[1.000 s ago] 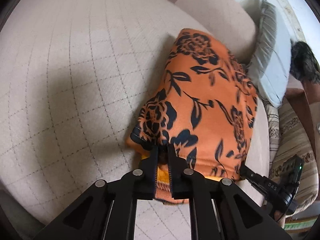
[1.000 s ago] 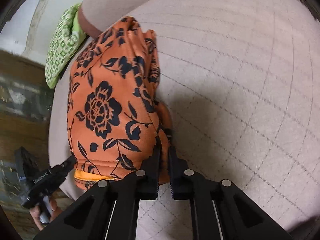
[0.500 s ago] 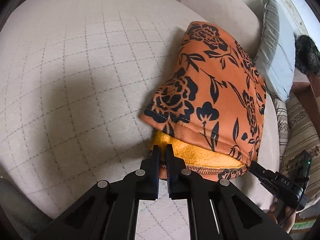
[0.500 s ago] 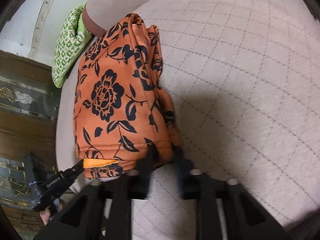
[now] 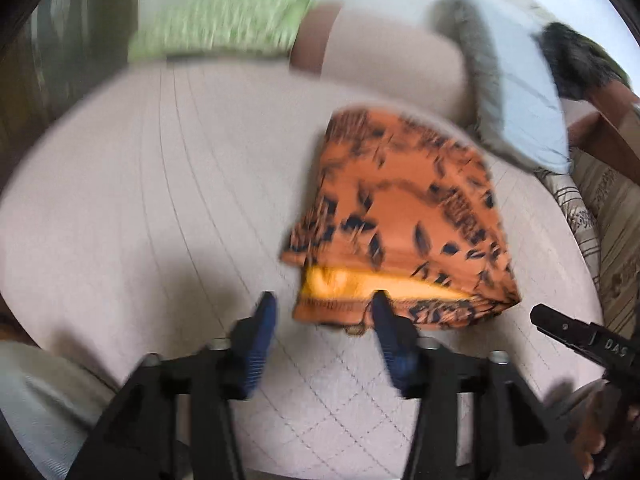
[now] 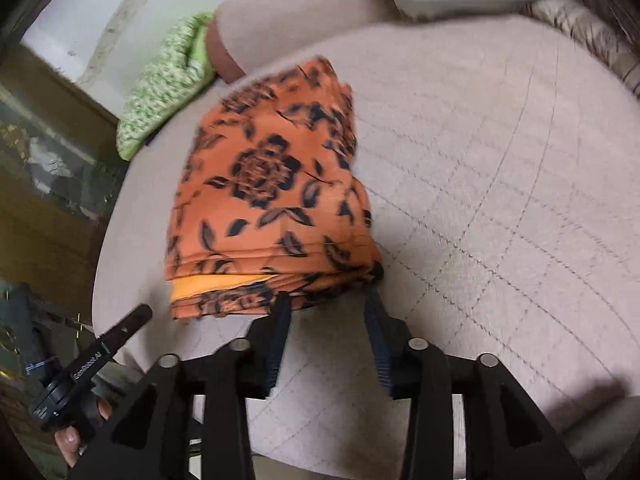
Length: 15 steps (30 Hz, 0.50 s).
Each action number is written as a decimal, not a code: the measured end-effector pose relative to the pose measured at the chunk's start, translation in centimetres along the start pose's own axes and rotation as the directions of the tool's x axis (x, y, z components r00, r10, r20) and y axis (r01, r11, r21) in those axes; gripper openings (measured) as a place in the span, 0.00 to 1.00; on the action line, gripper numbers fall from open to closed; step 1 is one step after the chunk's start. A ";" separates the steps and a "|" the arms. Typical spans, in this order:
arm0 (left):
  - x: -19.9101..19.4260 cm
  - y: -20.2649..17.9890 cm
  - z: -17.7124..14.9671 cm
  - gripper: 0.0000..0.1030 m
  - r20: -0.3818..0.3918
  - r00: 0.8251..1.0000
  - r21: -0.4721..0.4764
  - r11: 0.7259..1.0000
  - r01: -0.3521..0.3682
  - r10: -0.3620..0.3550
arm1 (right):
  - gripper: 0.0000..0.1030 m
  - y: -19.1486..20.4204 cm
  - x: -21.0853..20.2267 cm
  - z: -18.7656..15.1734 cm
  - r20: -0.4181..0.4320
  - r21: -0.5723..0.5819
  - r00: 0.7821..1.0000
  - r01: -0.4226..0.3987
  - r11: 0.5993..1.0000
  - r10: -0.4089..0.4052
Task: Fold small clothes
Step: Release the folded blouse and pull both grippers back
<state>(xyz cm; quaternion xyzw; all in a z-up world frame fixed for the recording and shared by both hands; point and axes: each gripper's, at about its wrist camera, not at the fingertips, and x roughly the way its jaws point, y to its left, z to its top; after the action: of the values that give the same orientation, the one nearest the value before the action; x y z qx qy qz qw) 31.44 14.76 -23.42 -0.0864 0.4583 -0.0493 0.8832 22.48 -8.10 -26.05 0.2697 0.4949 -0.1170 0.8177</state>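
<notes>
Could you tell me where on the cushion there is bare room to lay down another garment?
Bare cushion on the far side of the folded cloth from the green pillow. Crowded along the back by the grey pillow.

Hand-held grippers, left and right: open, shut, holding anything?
Left hand-held gripper: open, just released the folded orange floral garment.
Right hand-held gripper: open, holding nothing, jaws just opened.

Beige quilted cushion (image 5: 168, 184) carries everything; folded orange floral garment (image 6: 264, 200) lies flat on it, yellow lining showing at near edge; green patterned pillow (image 6: 168, 80) and grey pillow (image 5: 516, 104) at far side
</notes>
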 end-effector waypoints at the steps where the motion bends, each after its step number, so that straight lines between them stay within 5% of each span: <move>1: -1.4 -0.6 -0.2 0.58 0.056 0.998 0.030 0.999 -0.014 0.013 | 0.46 0.2 -0.8 -0.3 0.027 0.001 0.999 -0.021 1.000 0.021; 7: -5.6 -2.2 -2.9 0.70 0.160 0.985 0.058 0.996 -0.070 0.060 | 0.54 3.3 -4.7 -1.7 0.215 -0.113 0.976 0.049 0.992 -0.024; 15: -6.5 -3.4 -3.6 0.70 0.164 0.980 0.084 0.988 -0.130 0.115 | 0.56 5.7 -5.7 -2.4 0.287 -0.196 0.958 0.062 0.979 -0.004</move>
<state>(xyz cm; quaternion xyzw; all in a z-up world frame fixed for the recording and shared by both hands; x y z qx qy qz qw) 24.73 12.09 -19.55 -0.0199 0.3882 -0.0094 0.9213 20.55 -2.52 -20.05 0.1570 0.3858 -0.1172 0.9015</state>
